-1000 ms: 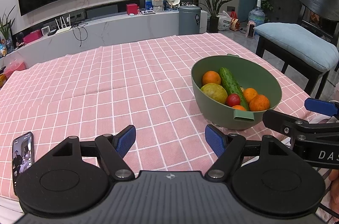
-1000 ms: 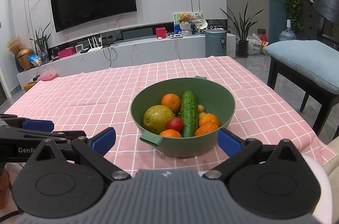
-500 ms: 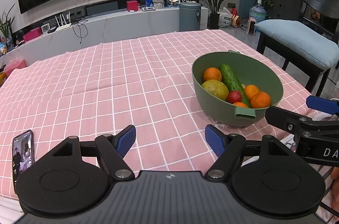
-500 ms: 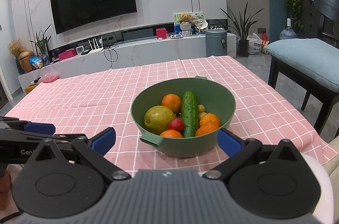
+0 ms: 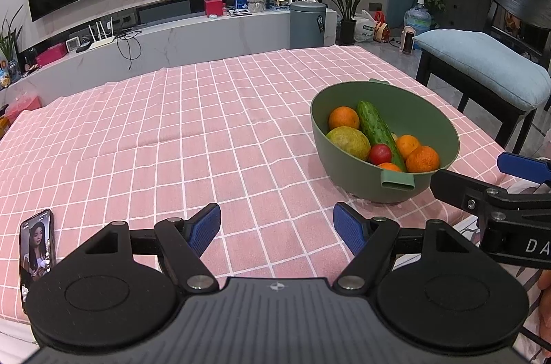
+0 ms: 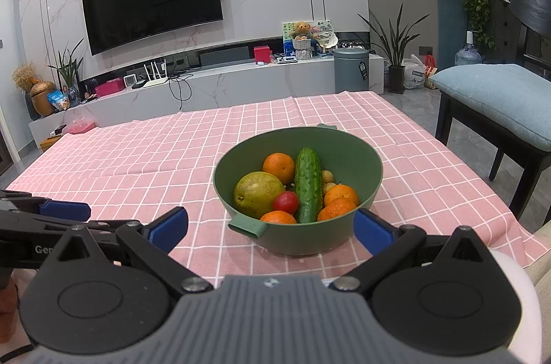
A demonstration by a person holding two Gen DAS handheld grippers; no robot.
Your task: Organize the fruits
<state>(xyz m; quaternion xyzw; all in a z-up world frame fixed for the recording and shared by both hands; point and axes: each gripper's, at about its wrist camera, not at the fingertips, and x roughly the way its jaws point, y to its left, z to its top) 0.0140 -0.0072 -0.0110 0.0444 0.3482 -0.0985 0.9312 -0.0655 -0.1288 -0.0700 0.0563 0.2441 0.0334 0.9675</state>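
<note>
Reaching into the green bowl point(image 6: 365, 157) near the desk's right edge, the spread, empty right tool point(image 6: 270, 226) should straddle one orange point(image 6: 279, 167) squarely.

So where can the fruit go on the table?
The pink tablecloth is bare from the green bowl leftward, right to its far edge. The phone takes the near-left corner. Inside the bowl it is crowded.
</note>
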